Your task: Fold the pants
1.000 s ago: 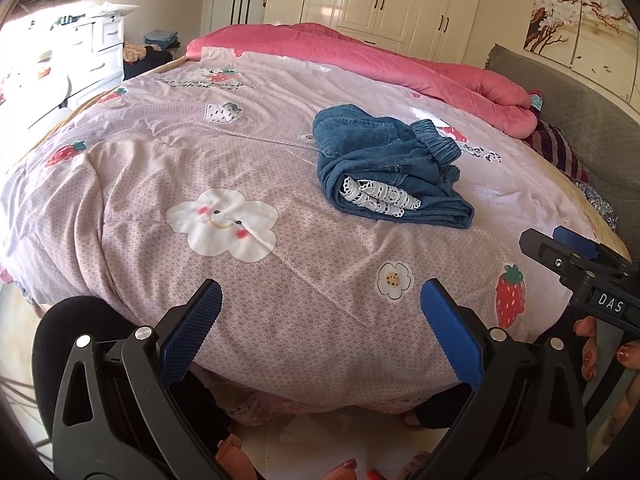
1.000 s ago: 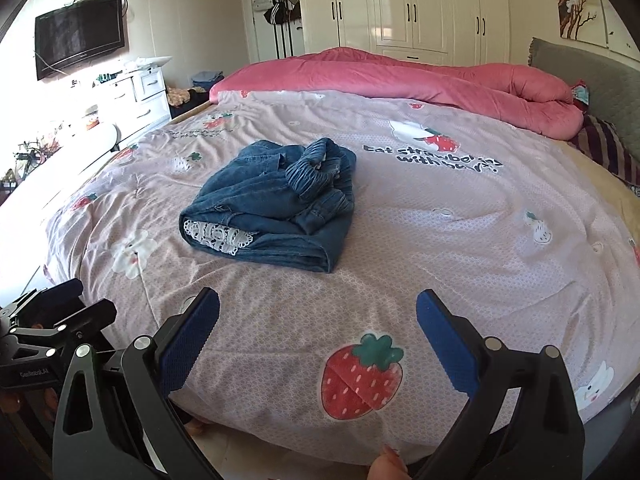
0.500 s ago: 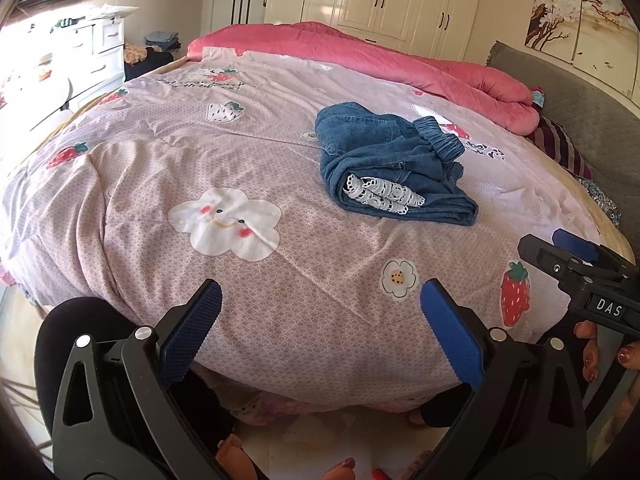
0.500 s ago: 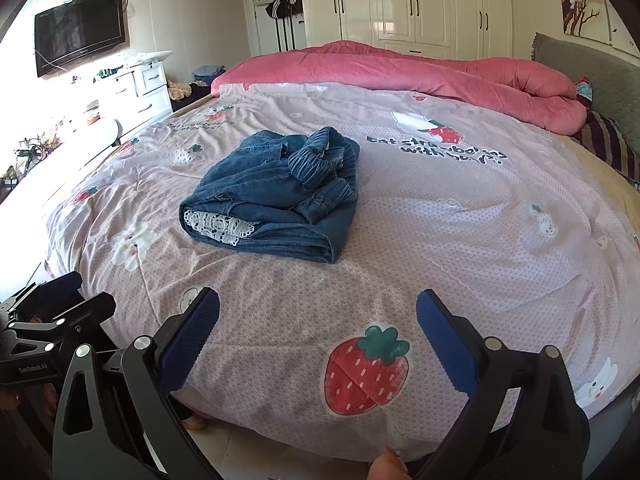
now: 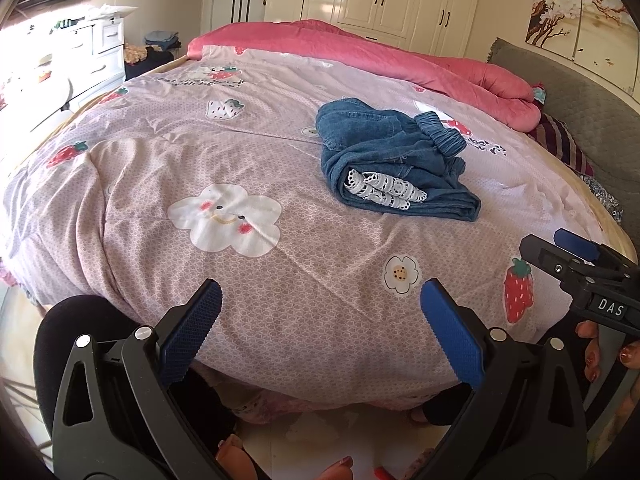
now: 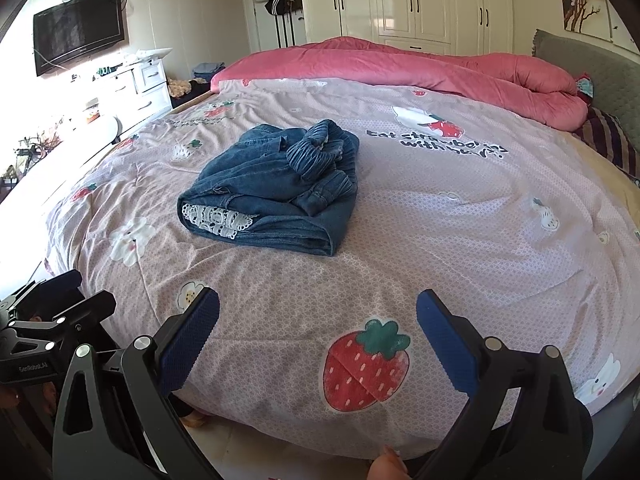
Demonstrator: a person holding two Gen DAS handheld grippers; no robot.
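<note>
A bundle of blue denim pants with white lace trim showing at its near end lies loosely folded on the pink patterned bedspread, past the middle of the bed. My left gripper hangs open at the bed's near edge, well short of the pants. My right gripper is also open over the near edge above a strawberry print, empty. Each gripper shows at the side of the other's view.
A rolled pink duvet lies along the far side of the bed. A grey headboard and striped pillow are at right. White drawers and a wall TV stand at left, wardrobes behind. The person's feet show on the floor below.
Both grippers have shifted slightly forward toward the bed, so the pants sit a bit lower and nearer in view. Both stay open; the pants have not moved.
</note>
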